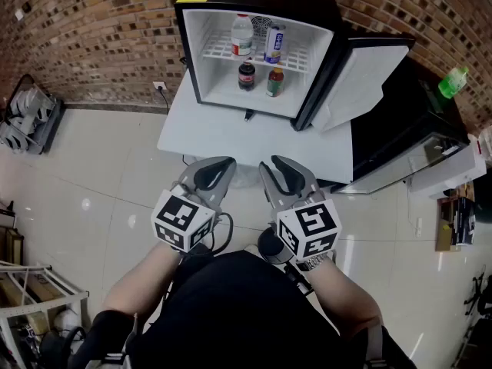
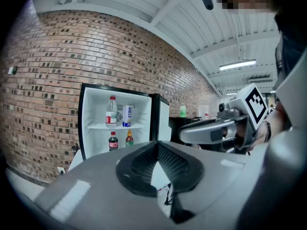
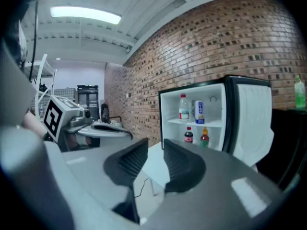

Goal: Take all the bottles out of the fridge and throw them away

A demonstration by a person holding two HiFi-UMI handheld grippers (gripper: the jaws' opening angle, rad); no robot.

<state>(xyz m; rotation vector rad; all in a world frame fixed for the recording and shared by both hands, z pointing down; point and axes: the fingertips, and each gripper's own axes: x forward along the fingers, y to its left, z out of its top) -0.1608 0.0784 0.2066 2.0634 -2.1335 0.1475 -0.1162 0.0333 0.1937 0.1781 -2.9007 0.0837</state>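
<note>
A small black fridge [image 1: 192,48] stands open on a white table [image 1: 207,133] ahead of me. Its upper shelf holds a clear water bottle [image 1: 242,35] [image 2: 112,112] [image 3: 183,107] and a blue-and-white can [image 1: 274,43]. Below them stand a cola bottle [image 1: 247,75] [image 3: 189,135] and an orange-capped bottle [image 1: 274,81] [image 3: 205,137]. My left gripper [image 1: 228,164] [image 2: 156,145] is shut with nothing in it. My right gripper [image 1: 270,164] [image 3: 156,146] is open by a narrow gap and holds nothing. Both hover short of the table's near edge, well away from the fridge.
The fridge door [image 1: 361,79] swings out to the right. A black cabinet [image 1: 411,125] stands right of the table with a green bottle [image 1: 452,81] on top. A rack [image 1: 27,118] sits by the brick wall at the left. Pale tiled floor lies below.
</note>
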